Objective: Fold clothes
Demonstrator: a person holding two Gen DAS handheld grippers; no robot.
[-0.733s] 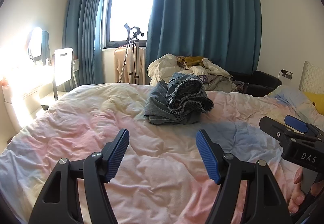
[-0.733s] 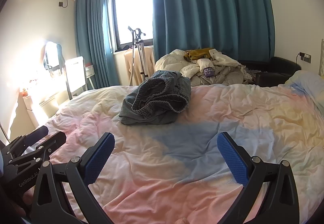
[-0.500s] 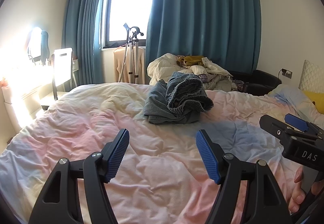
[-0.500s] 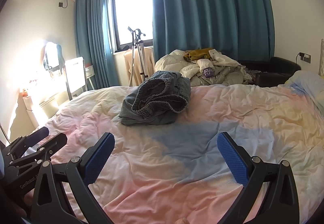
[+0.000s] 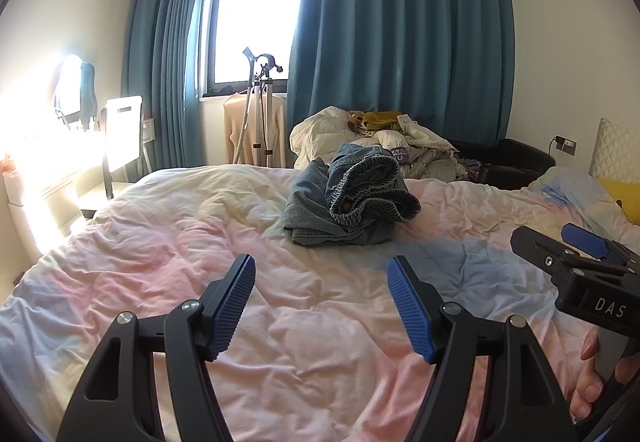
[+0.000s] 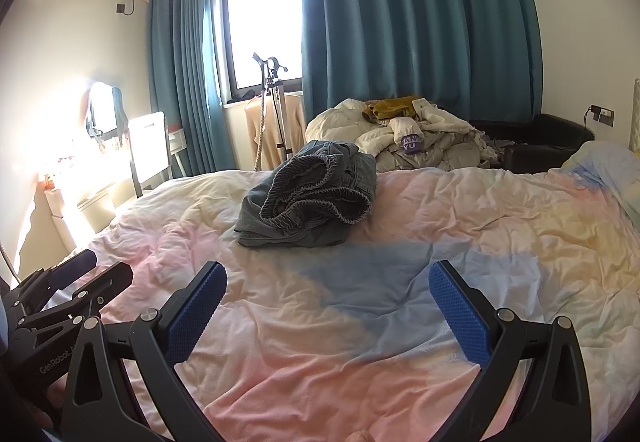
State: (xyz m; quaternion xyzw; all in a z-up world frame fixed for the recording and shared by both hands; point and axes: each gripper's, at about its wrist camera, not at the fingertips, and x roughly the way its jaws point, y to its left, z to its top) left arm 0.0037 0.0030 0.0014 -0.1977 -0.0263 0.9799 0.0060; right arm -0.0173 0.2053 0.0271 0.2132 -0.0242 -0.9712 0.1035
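— Jaws on both sides?
— Spread wide and holding nothing: left gripper [image 5: 321, 300] and right gripper [image 6: 328, 304] hover above the bed [image 5: 168, 238].
— And the clothes?
— Bundled denim jeans [image 5: 348, 198] lie mid-bed, well ahead of both grippers; a laundry pile [image 6: 404, 140] sits beyond the bed.

Both wrist cameras sit low over the bed [image 5: 160, 234], side by side, facing 12 o'clock toward the window [image 6: 264, 10]; both share the denim bundle [image 5: 352, 198] ahead.
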